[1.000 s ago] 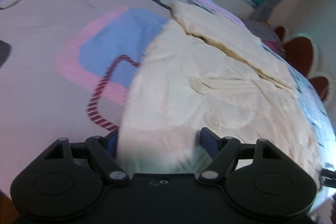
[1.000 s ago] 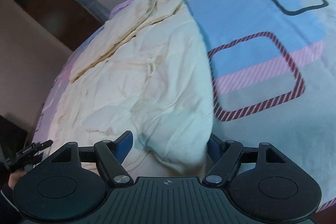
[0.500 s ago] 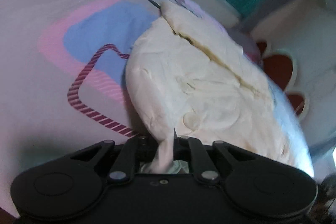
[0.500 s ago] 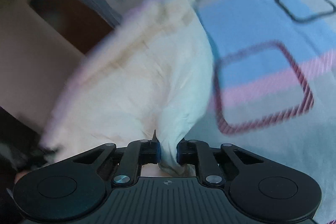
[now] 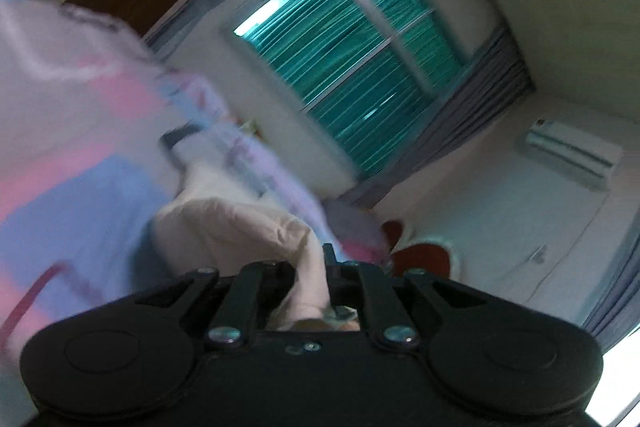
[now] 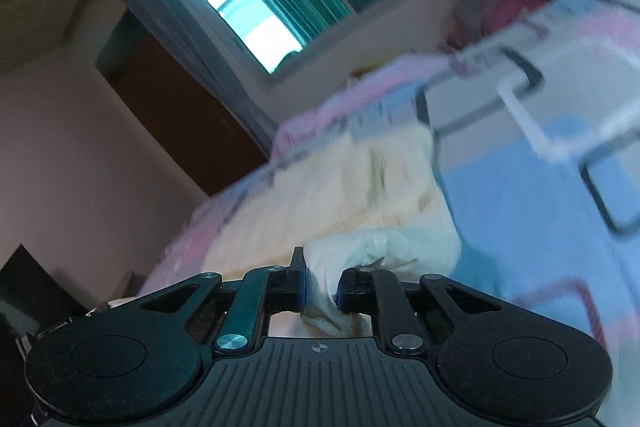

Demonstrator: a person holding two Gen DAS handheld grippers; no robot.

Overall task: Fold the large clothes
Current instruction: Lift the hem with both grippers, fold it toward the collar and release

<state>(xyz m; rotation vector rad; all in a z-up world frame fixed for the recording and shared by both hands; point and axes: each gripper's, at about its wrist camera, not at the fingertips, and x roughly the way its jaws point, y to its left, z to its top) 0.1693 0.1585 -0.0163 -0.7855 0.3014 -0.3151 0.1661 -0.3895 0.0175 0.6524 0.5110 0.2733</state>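
Left hand-held gripper (image 5: 316, 281): fingers drawn together, clamped on a bunched fold of the garment (image 5: 240, 227); cloth runs up between the fingers and out in front.
Right hand-held gripper (image 6: 322, 285): fingers close together, clamped on a white-lit wad of the garment (image 6: 360, 187); a narrow gap between the pads is filled with fabric.
Garment: cream, large, wrinkled; near edge raised off the bed at both grips, the rest lying on the bed beyond. Both views are motion-blurred, so seams and the kind of garment cannot be made out.
Bed (image 5: 80, 187): covered in a sheet patterned in blue, pink and grey with dark and maroon outlined squares; the garment lies along one side of it, blue patch (image 6: 520, 211) just beside the cloth in the right view.
Pillow (image 5: 356, 227): pale lilac, at the far end of the bed past the garment.
Headboard (image 5: 424, 255): red-brown scalloped shapes behind the pillow.
Window (image 5: 352, 59): on the far wall, teal curtain, bright panes at the top, grey drapes at the sides.
Air conditioner (image 5: 572, 151): on the wall right of the window.
Door (image 6: 180, 107): dark brown, left of the window in the right view.
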